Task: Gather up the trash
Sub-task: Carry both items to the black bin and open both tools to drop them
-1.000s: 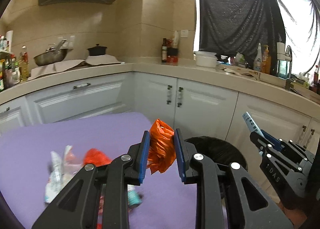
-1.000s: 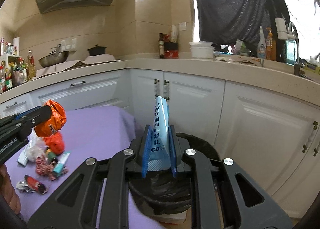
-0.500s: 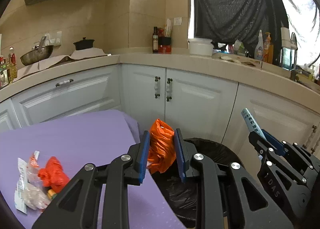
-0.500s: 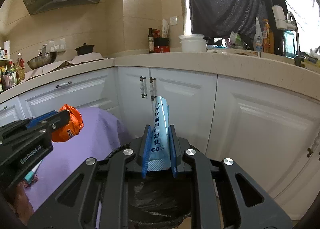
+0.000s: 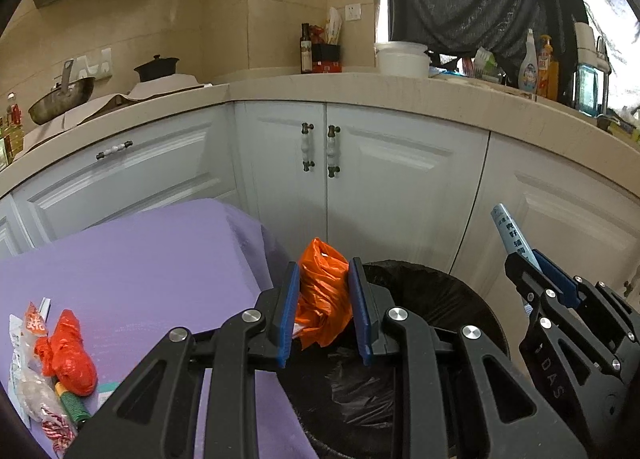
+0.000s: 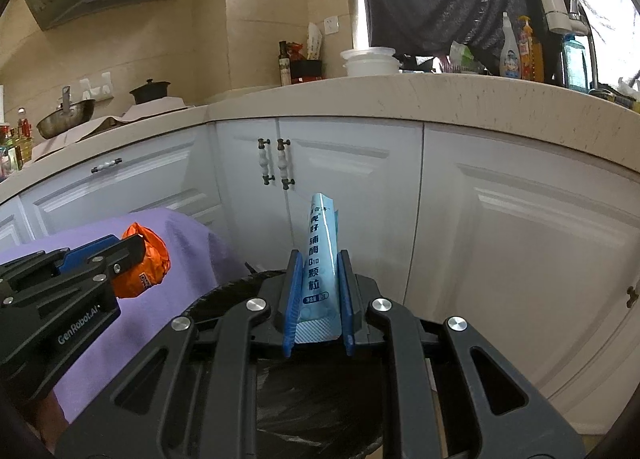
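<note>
Left gripper (image 5: 323, 301): clamped on crumpled orange plastic bag (image 5: 321, 291), poised at the bin's rim for dropping.
Right gripper (image 6: 318, 297): pinching blue sachet (image 6: 319, 259) upright, above black-lined trash bin (image 5: 432, 299).
Remaining: wrappers (image 5: 52, 371) wait on purple table (image 5: 160, 259).

Both grippers move off the purple bench (image 5: 140, 259) toward the black-lined trash bin (image 5: 432, 299). Left gripper (image 5: 324, 311), clamping the orange bag (image 5: 320, 291), shifts from over the bench to the bin's left rim. Right gripper (image 6: 318, 295), with the blue sachet (image 6: 318, 255), now sits over the bin mouth. The leftover wrappers (image 5: 60, 371) slide to the left view's left edge. The white cabinets (image 6: 400, 199) loom nearer.
</note>
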Action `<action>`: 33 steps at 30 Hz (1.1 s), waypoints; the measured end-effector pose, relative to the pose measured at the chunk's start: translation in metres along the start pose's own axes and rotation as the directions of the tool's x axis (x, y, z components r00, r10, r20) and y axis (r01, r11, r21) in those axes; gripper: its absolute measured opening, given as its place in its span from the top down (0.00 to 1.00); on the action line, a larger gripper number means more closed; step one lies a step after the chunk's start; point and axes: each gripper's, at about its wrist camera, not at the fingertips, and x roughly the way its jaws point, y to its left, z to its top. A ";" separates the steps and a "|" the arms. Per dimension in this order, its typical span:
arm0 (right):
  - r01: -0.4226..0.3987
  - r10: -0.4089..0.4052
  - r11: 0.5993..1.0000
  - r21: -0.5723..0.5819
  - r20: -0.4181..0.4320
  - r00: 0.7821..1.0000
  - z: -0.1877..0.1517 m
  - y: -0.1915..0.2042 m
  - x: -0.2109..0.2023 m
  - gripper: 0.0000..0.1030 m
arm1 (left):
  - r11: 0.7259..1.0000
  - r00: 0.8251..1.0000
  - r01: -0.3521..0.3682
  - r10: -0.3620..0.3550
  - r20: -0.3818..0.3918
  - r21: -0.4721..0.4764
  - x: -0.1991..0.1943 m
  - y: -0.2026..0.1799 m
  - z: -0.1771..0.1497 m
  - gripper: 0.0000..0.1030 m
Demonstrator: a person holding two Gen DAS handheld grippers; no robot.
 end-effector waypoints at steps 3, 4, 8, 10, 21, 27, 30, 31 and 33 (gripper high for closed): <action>0.001 -0.001 1.000 -0.002 -0.002 1.000 -0.002 0.000 0.005 0.70 | 1.000 1.000 -0.007 0.007 -0.012 -0.004 0.004 0.000 -0.001 0.72; 0.004 -0.004 1.000 -0.002 0.001 1.000 -0.003 0.000 0.006 0.64 | 1.000 1.000 -0.015 0.015 -0.013 -0.006 0.005 -0.001 0.000 0.64; 0.014 -0.014 1.000 -0.005 0.006 1.000 -0.005 0.001 0.008 0.56 | 1.000 1.000 -0.020 0.020 0.000 -0.019 0.004 0.001 0.000 0.46; 0.015 -0.015 1.000 -0.003 0.005 1.000 -0.006 0.002 0.008 0.56 | 1.000 1.000 -0.019 0.019 0.002 -0.015 0.004 0.000 0.001 0.43; 0.047 -0.047 0.999 0.002 0.011 0.999 -0.003 -0.001 -0.003 0.51 | 1.000 0.999 -0.021 0.022 0.025 -0.019 -0.004 0.005 0.001 0.34; 0.050 -0.050 0.999 0.010 0.010 0.999 -0.002 0.005 -0.017 0.50 | 1.000 0.999 -0.024 0.024 0.039 -0.019 -0.024 0.015 -0.001 0.34; 0.036 -0.036 0.999 0.012 0.007 0.999 -0.005 0.015 -0.030 0.49 | 0.999 0.998 -0.033 0.034 0.049 -0.021 -0.038 0.026 -0.005 0.33; 0.032 -0.032 0.999 0.013 0.005 0.999 -0.006 0.018 -0.033 0.49 | 0.999 0.998 -0.034 0.035 0.048 -0.023 -0.042 0.030 -0.006 0.33; 0.019 -0.019 1.000 0.013 0.001 1.000 -0.008 0.026 -0.040 0.48 | 0.999 0.998 -0.038 0.039 0.048 -0.028 -0.052 0.040 -0.011 0.33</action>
